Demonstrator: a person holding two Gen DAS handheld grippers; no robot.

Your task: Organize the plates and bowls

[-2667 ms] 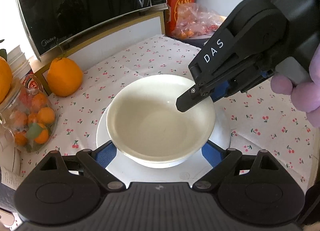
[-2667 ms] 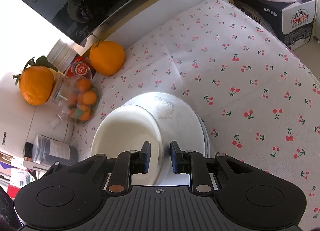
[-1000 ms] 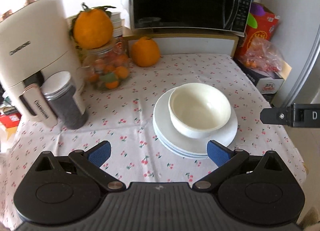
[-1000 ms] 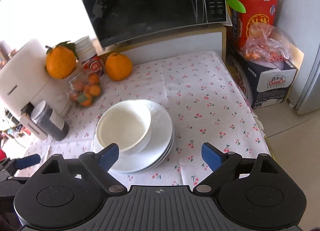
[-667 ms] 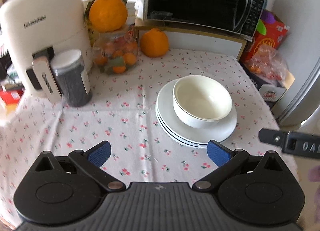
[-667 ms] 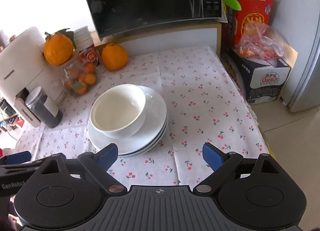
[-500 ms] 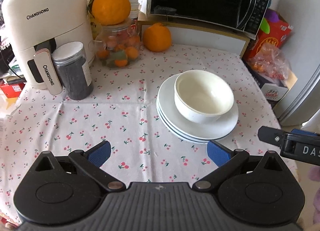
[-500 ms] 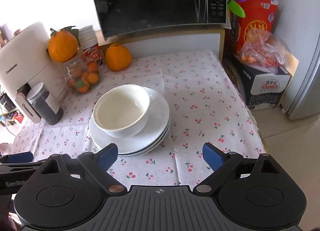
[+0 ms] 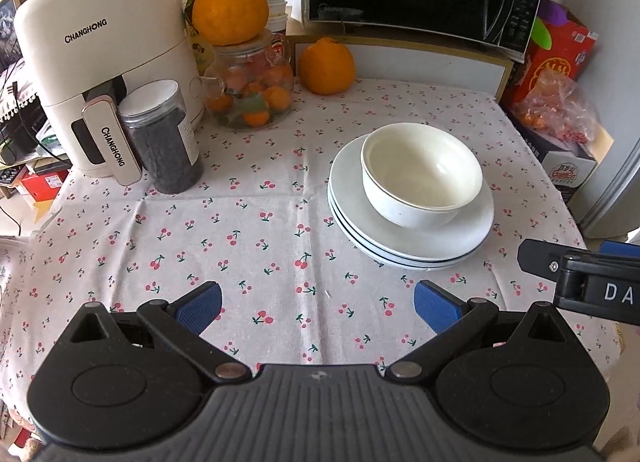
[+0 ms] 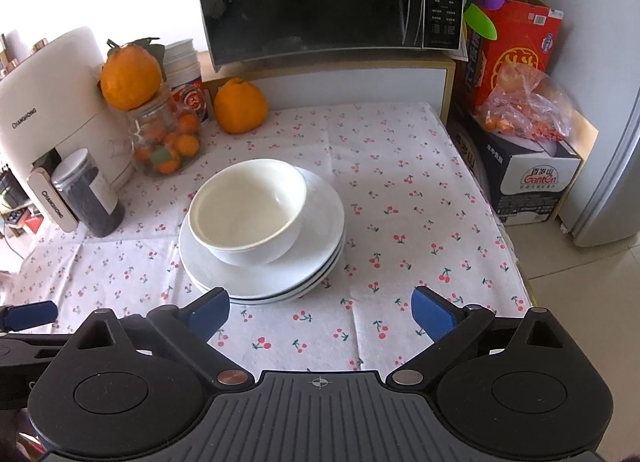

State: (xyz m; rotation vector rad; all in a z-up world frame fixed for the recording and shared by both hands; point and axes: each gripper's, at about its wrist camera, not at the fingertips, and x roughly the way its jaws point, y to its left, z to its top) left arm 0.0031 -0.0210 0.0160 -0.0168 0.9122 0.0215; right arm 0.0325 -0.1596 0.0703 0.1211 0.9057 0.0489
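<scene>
Hand-held gripper: black ribbed body, round pivot discs, blue fingertip pads, white lettering.

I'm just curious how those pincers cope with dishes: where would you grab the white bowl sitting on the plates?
By its rim. The bowl sits upright and open on the plates, so I'd come from above with one finger inside and one outside the thin wall, probably on the near side, which faces both grippers.
</scene>
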